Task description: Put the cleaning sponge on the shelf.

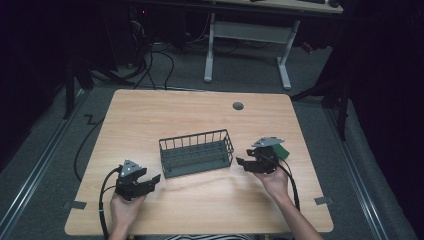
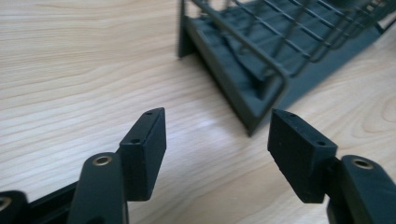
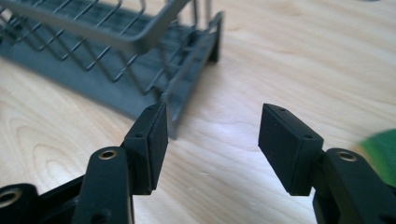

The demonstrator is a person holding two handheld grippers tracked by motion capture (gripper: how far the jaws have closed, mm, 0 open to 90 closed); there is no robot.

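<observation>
A grey wire basket point(image 1: 196, 152) stands empty in the middle of the wooden table point(image 1: 150, 115). My left gripper point(image 1: 152, 181) lies low at the basket's front left corner, jaws open and apart from it, nothing between them. In the left gripper view the open jaws point(image 2: 217, 140) point at the basket's corner point(image 2: 243, 84). My right gripper point(image 1: 241, 162) is just off the basket's right end, also open and empty. In the right gripper view the open jaws point(image 3: 212, 135) face the basket's end point(image 3: 116, 42).
A green object point(image 1: 282, 151) lies by the right gripper, blurred at the edge of the right gripper view point(image 3: 380, 149). A grey grommet point(image 1: 238, 106) sits near the table's far edge. A white desk frame point(image 1: 250, 35) stands beyond the table.
</observation>
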